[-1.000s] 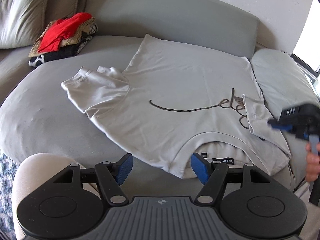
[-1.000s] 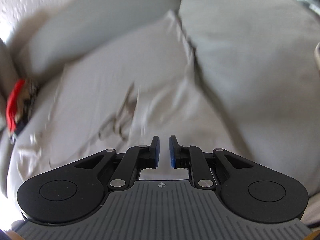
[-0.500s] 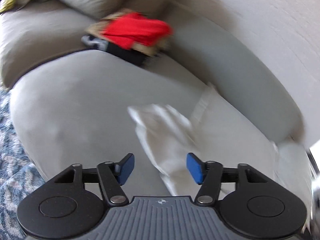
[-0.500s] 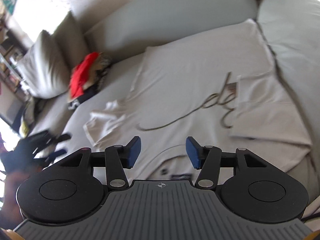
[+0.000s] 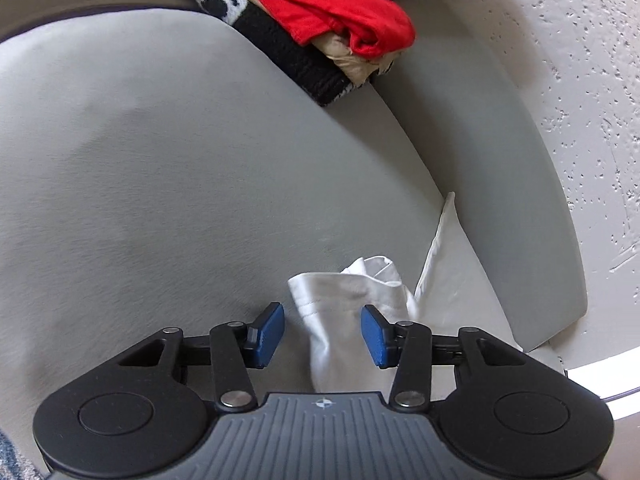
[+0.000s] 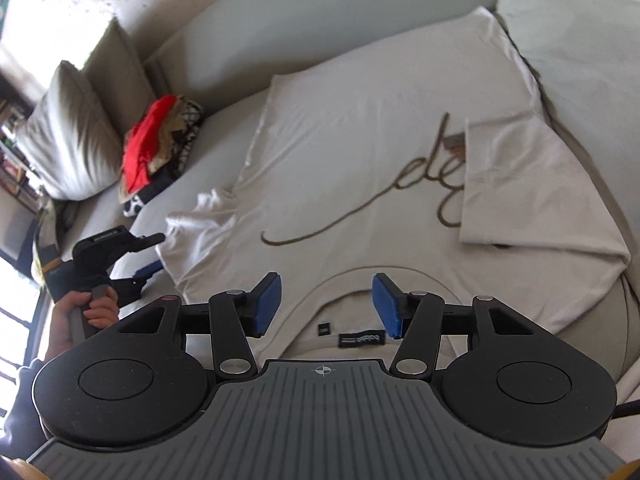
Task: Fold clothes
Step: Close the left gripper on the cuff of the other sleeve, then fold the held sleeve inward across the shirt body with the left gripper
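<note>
A pale grey t-shirt (image 6: 360, 152) with a dark script print lies flat on the grey sofa seat (image 5: 160, 160). Its right sleeve (image 6: 520, 184) is folded in over the body; its left sleeve (image 6: 200, 236) lies bunched and spread out. In the left wrist view, my left gripper (image 5: 322, 334) is open, its blue pads on either side of that left sleeve (image 5: 344, 304). It also shows in the right wrist view (image 6: 150, 254), at the sleeve's edge. My right gripper (image 6: 326, 306) is open and empty above the collar (image 6: 352, 320).
A pile of clothes with a red garment on top (image 5: 332, 12) sits at the sofa's back left, also in the right wrist view (image 6: 156, 152). A cushion (image 6: 68, 128) leans beyond it. The sofa backrest (image 5: 492, 184) and a textured white wall (image 5: 580, 80) stand behind.
My left gripper has swung left and down to the bunched left sleeve, staying open. My right gripper has opened and pulled back from the folded right sleeve to above the collar.
</note>
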